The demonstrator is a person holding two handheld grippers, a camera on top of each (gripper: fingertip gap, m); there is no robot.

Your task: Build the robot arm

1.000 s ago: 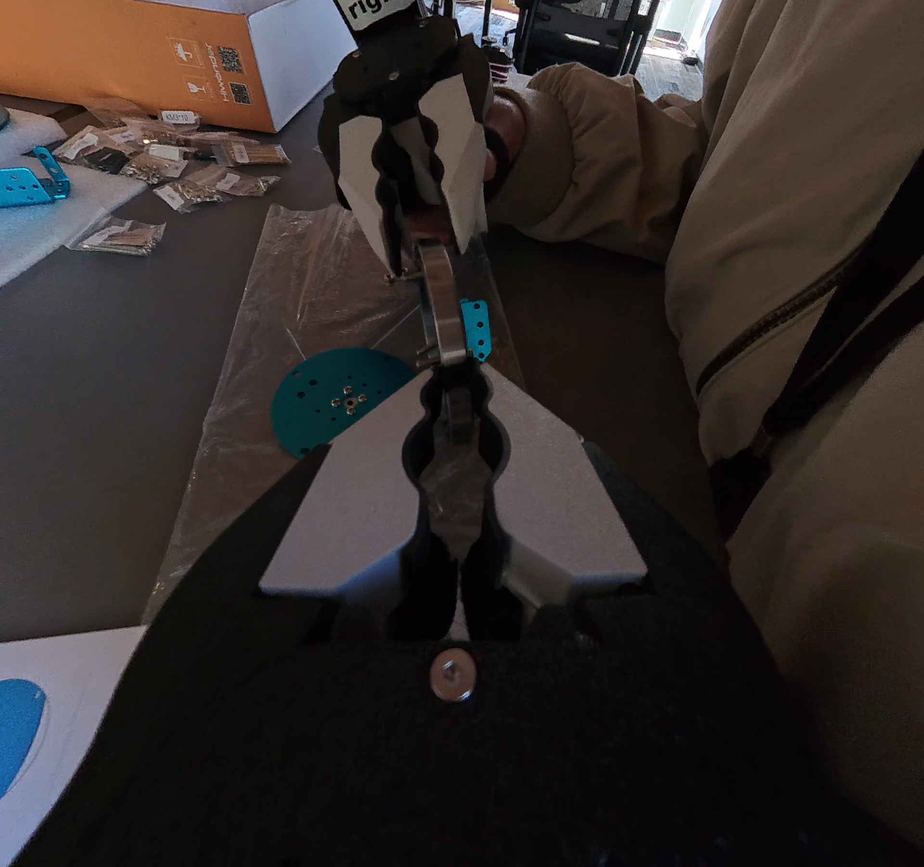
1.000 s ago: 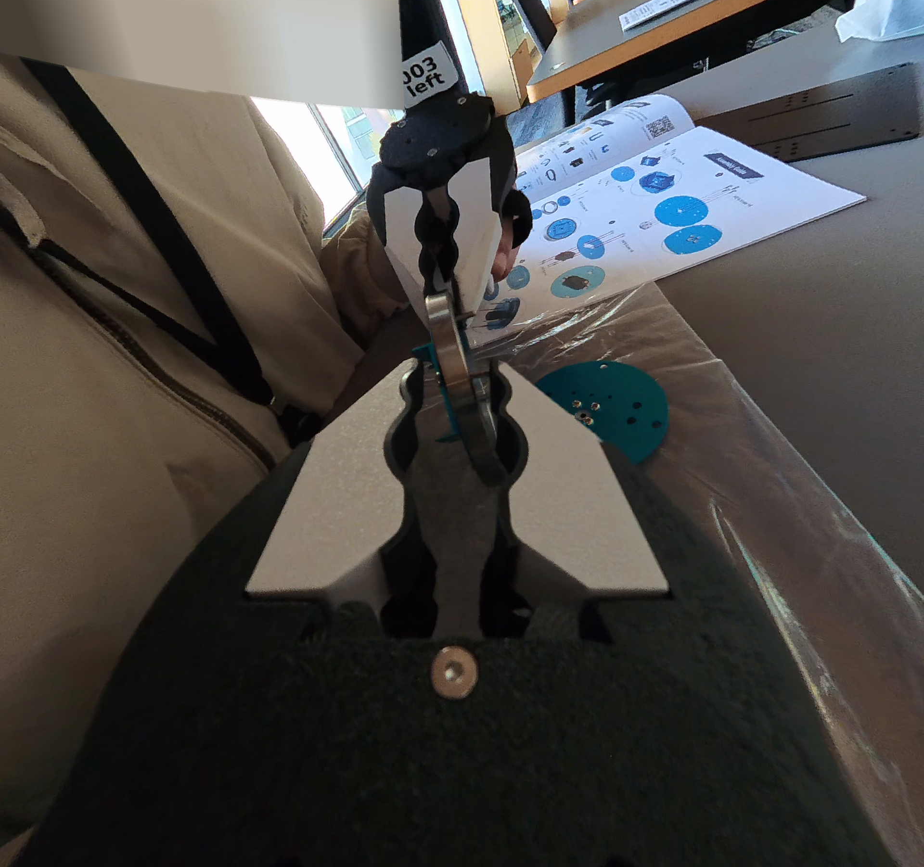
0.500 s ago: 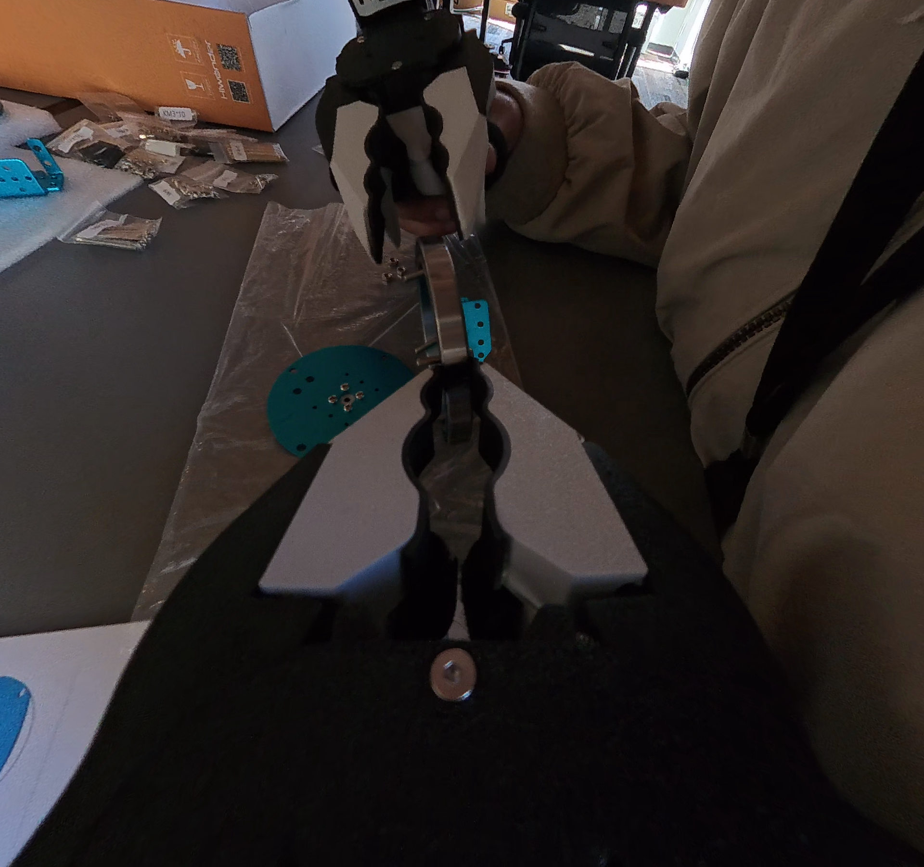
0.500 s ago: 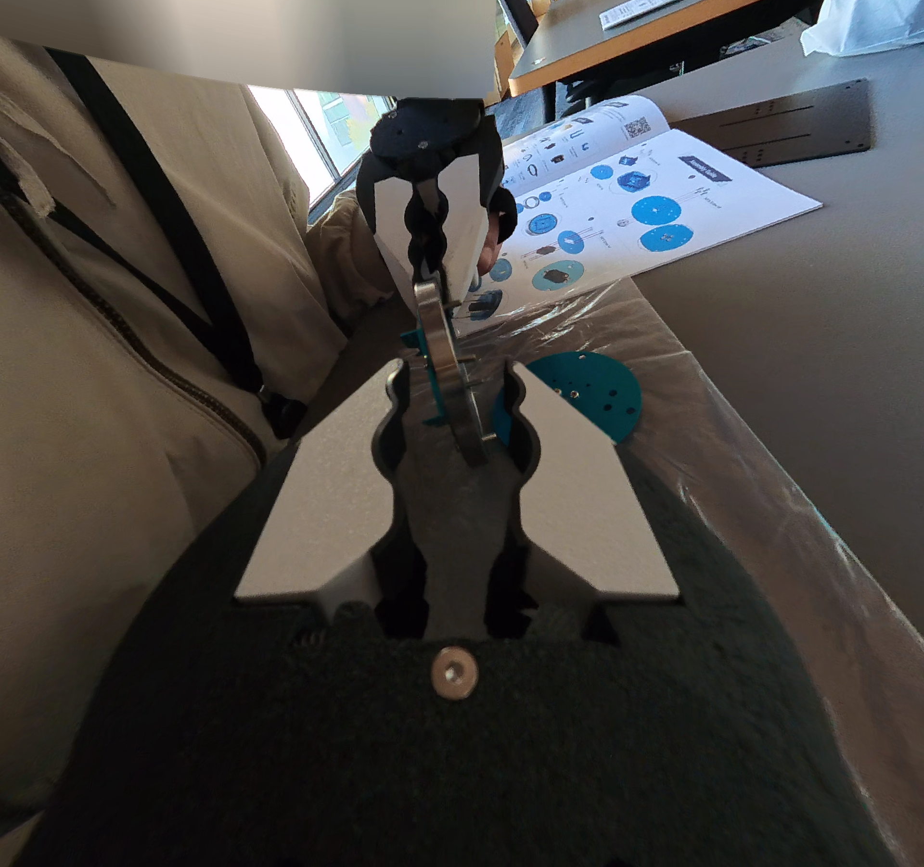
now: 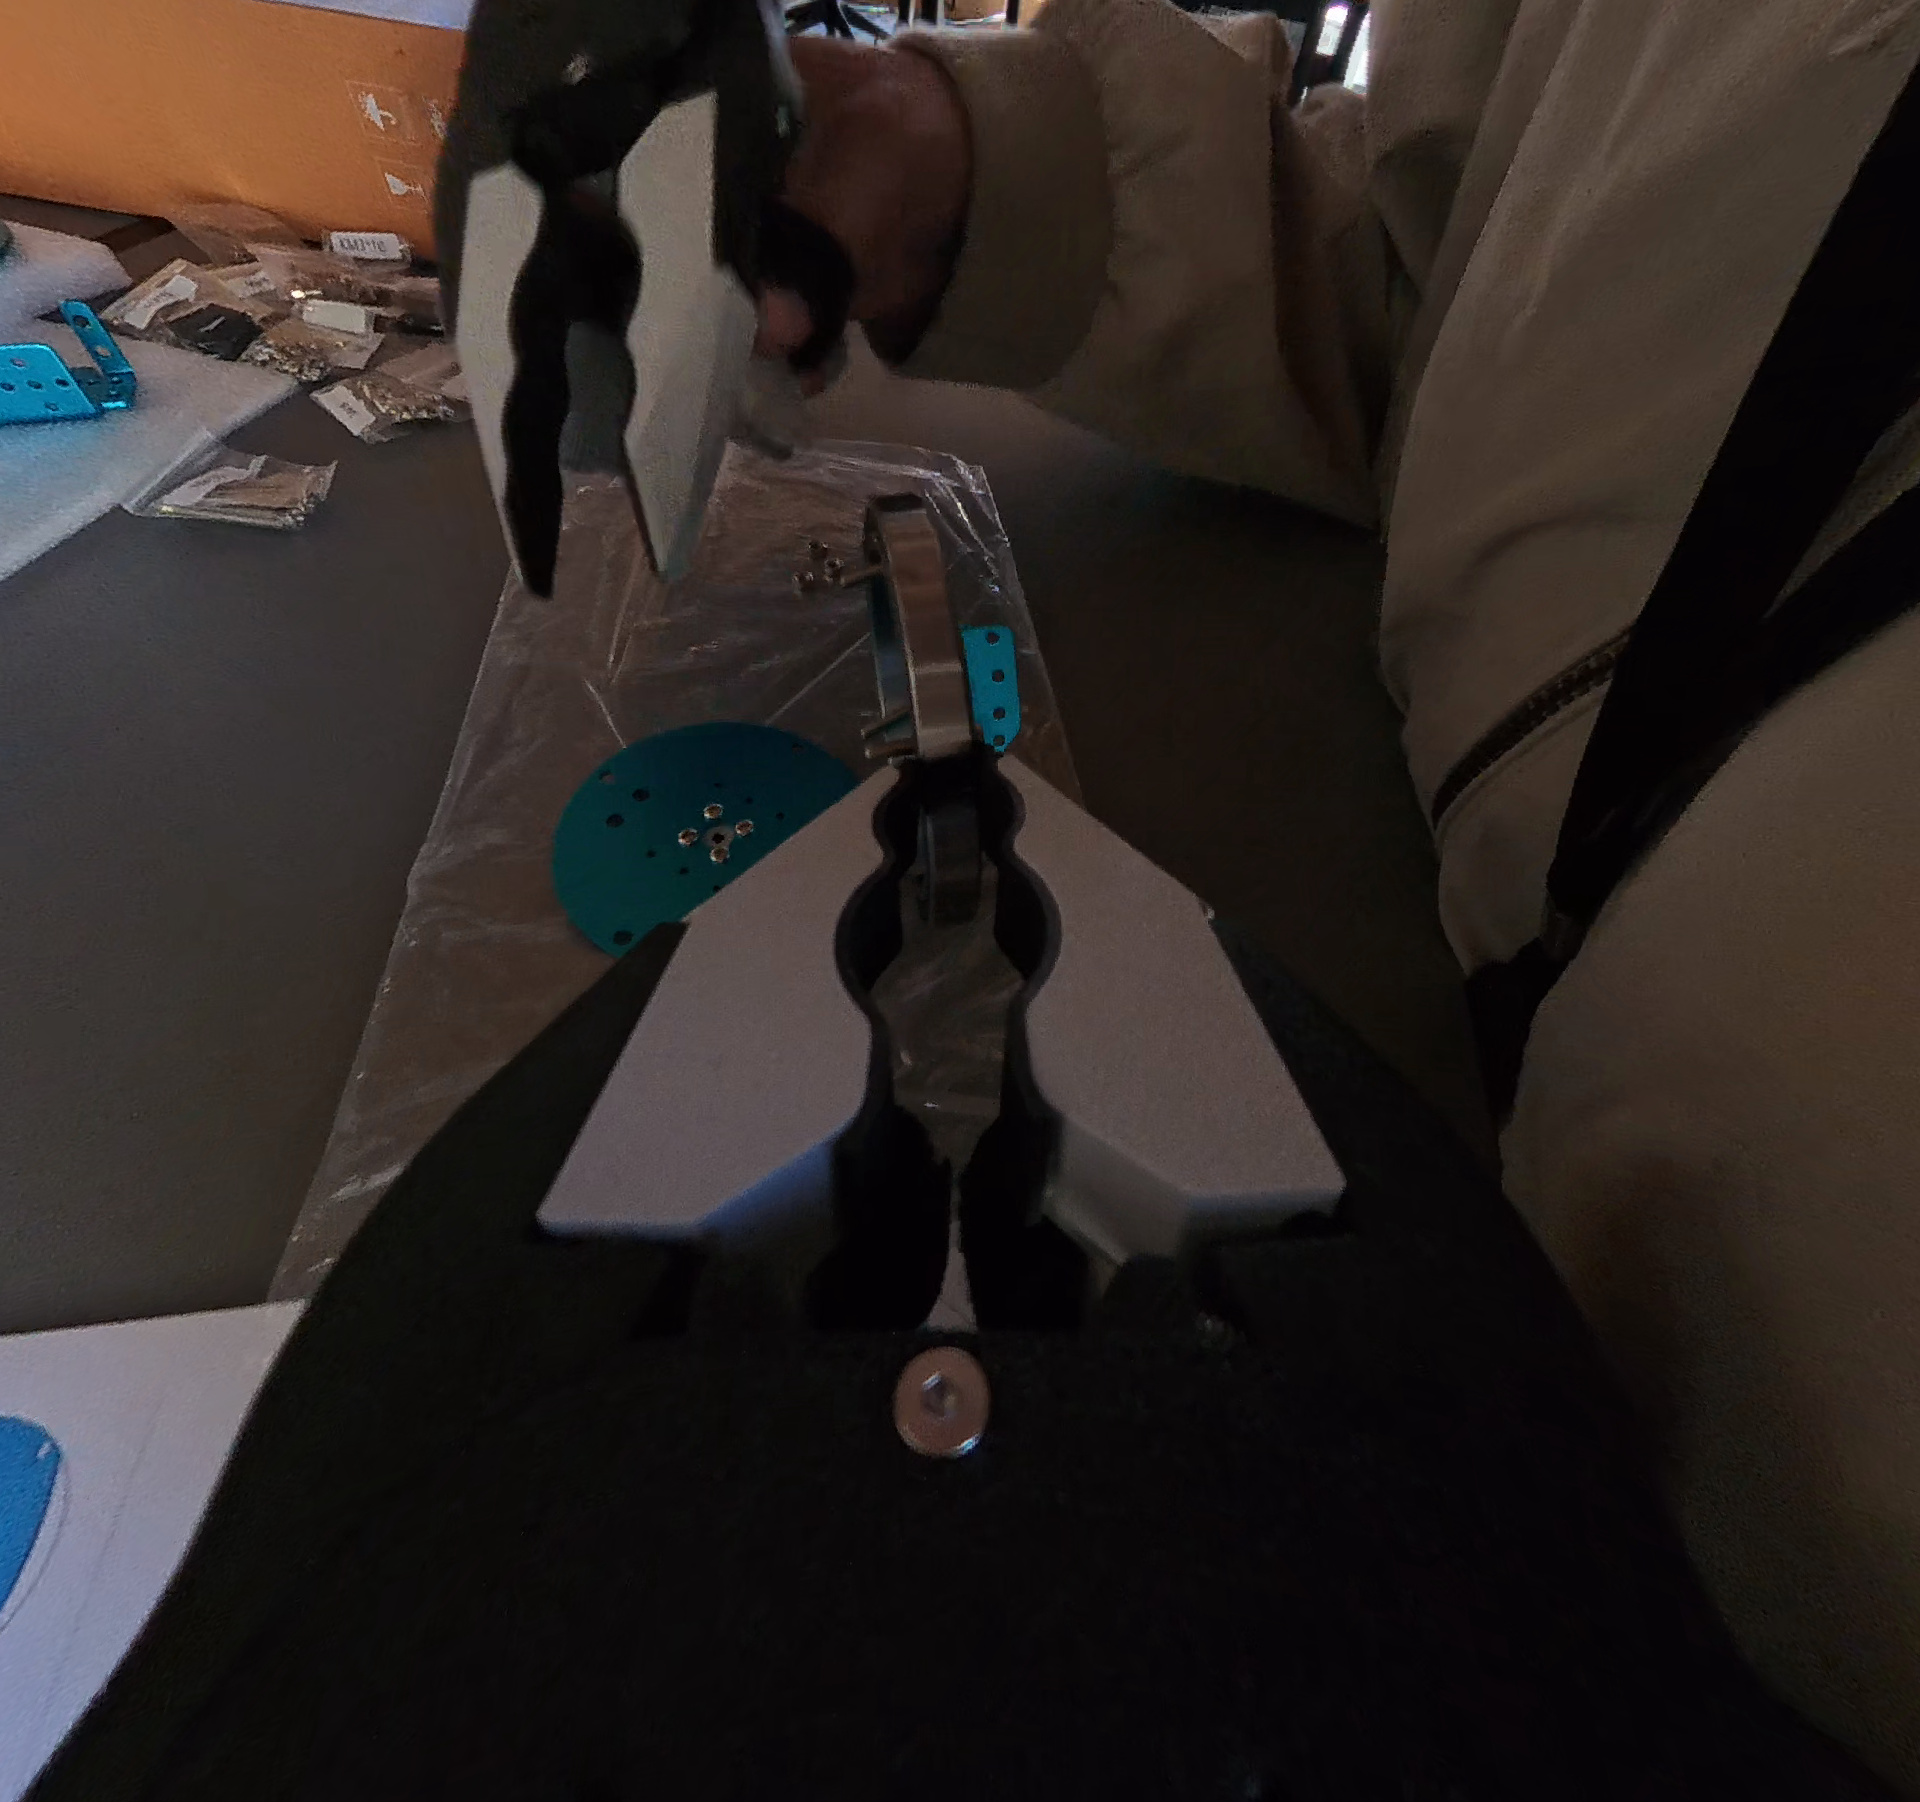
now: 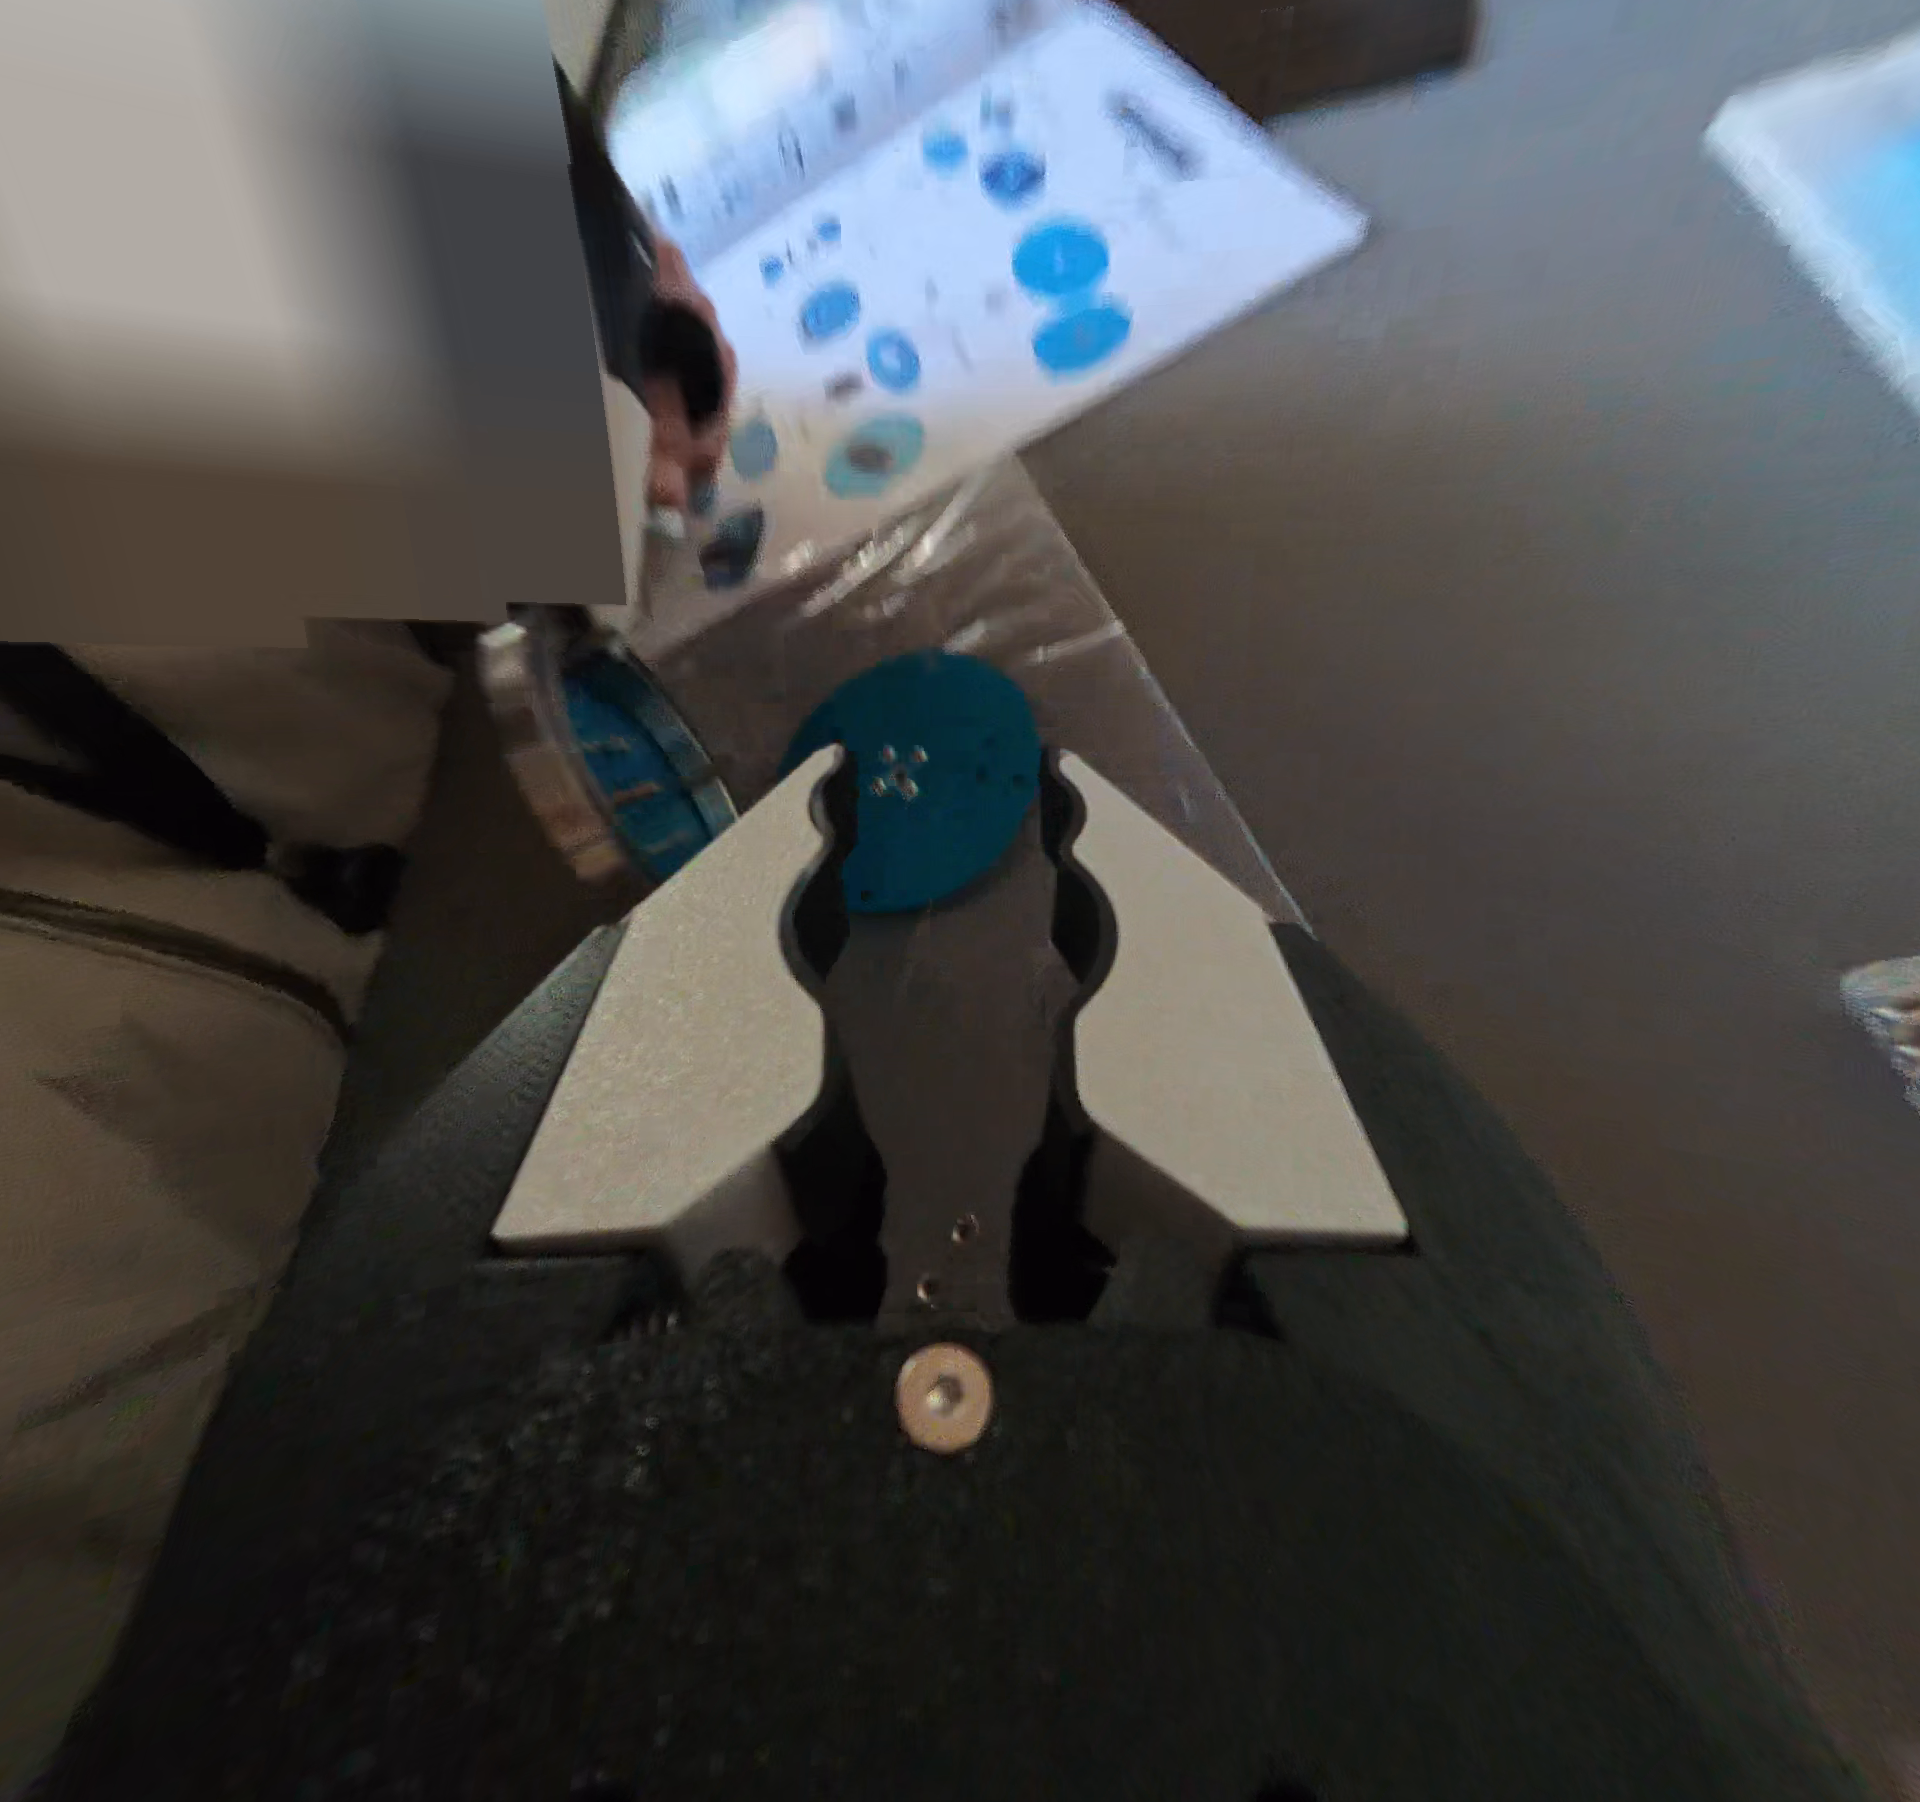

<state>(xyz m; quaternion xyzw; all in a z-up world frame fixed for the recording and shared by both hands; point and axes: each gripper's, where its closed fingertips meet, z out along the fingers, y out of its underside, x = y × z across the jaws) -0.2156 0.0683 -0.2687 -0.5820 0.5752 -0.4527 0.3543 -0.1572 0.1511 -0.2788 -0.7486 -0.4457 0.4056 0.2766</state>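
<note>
My left tongs [image 5: 940, 796] clamp a silver ring [image 5: 925, 651] on edge at 12 o'clock. A teal disc [image 5: 686, 833] lies on plastic film [image 5: 540, 713] at 10. Beyond, my right tongs [image 5: 597, 573] hang empty, fingers apart.

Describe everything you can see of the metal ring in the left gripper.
The ring is a thick silvery metal band, held on edge and upright, its lower rim pinched in the shut left gripper. Small pins stick out of its left side; a blue perforated plate sits against its right face. It stands above the plastic sheet, apart from the right gripper.
</note>
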